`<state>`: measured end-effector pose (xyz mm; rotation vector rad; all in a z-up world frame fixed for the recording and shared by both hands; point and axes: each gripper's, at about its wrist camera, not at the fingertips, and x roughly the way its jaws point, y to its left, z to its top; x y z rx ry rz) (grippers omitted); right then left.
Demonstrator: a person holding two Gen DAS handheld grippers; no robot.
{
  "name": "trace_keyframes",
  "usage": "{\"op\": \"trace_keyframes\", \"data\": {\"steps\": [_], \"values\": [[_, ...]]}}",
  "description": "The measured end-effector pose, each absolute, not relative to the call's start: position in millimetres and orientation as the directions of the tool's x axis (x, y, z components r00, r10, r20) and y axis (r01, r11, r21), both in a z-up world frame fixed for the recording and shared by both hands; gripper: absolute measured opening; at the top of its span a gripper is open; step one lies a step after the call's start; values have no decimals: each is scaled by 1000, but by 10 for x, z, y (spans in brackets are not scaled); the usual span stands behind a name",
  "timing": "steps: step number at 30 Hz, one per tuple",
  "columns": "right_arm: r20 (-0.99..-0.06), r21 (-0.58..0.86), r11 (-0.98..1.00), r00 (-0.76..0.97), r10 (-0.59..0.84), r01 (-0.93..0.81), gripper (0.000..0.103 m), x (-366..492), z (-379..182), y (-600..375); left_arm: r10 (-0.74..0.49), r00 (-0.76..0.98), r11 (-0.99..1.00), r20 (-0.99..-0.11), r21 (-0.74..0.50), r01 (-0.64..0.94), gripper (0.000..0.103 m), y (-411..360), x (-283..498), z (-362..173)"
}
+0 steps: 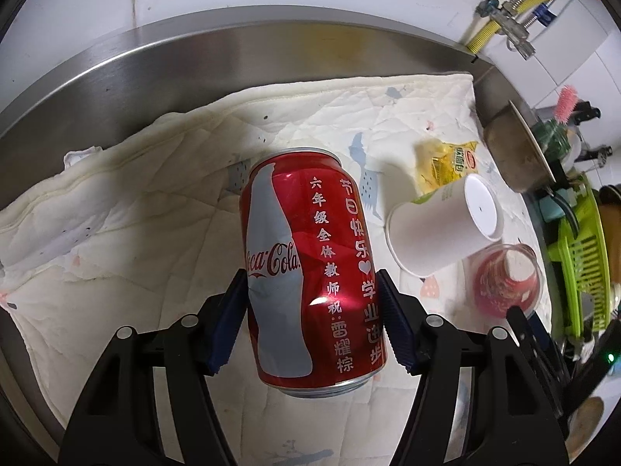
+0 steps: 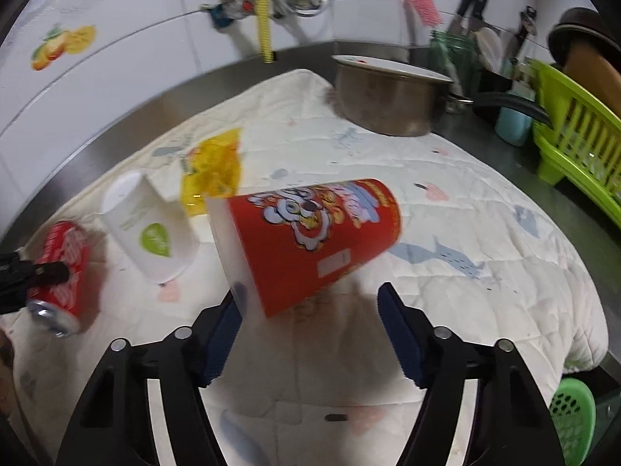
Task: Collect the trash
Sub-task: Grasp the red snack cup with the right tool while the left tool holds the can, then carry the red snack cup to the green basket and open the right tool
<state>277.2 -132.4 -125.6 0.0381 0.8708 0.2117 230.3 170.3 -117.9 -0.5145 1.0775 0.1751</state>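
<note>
Left fingers [image 1: 312, 322]: I have them pinching the can [image 1: 306, 268], both blue pads pressed on its sides.
Can: lengthwise along my left view, its base toward the camera, its top pointing away; it is over the cloth [image 1: 155, 202].
Right fingers [image 2: 308, 334]: spread; nothing gripped. My left pad [image 2: 223, 339] sits right at the red cup's [image 2: 310, 240] white rim and may touch it; the right pad is clear of it.
Red cup: on its side, rim toward my fingers, mostly just ahead of the tips, blurred.
White cup [image 2: 149, 229]: near the red cup's left, tilted, base up.
Yellow wrapper [image 2: 211, 173]: behind both cups on the cloth.
Surface [image 1: 194, 62]: steel, under the cloth.
Pot [image 2: 388, 95]: at the cloth's far edge.
Green rack [image 2: 574, 132]: at the right edge, beside the pot.
</note>
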Motion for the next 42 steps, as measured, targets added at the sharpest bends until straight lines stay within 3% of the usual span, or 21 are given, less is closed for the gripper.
{"op": "trace_keyframes", "data": {"steps": [3, 8, 13, 22, 28, 38, 42], "values": [[-756, 119, 981, 627, 188, -151, 54, 2765, -1290, -1374, -115, 475, 872, -873, -318, -373, 64, 1693, 2287, -1173], [-750, 132, 983, 635, 184, -129, 24, 2714, -1329, -1477, -126, 479, 876, -869, -324, -357, 63, 1650, 2232, -1156], [-745, 164, 978, 634, 208, -128, 5, 2621, -1288, -1620, -137, 490, 887, -861, -327, -326, 63, 1592, 2173, -1095], [-702, 172, 968, 667, 249, -180, 5, 2082, -965, -1905, -164, 517, 899, -840, -343, -273, 63, 1464, 1957, -910], [-695, 176, 976, 686, 215, -128, 5, 1450, -788, -2503, -213, 534, 919, -818, -354, -175, 63, 1163, 1756, -722], [-864, 69, 982, 502, -29, 176, 7, 667, -1455, -3957, -352, 504, 923, -789, -381, 50, 63, 266, 1626, -536], [-904, 83, 960, 425, -39, 266, 7, 533, -1833, -4332, -402, 460, 913, -792, -384, 136, 63, -189, 1618, -528]]}}
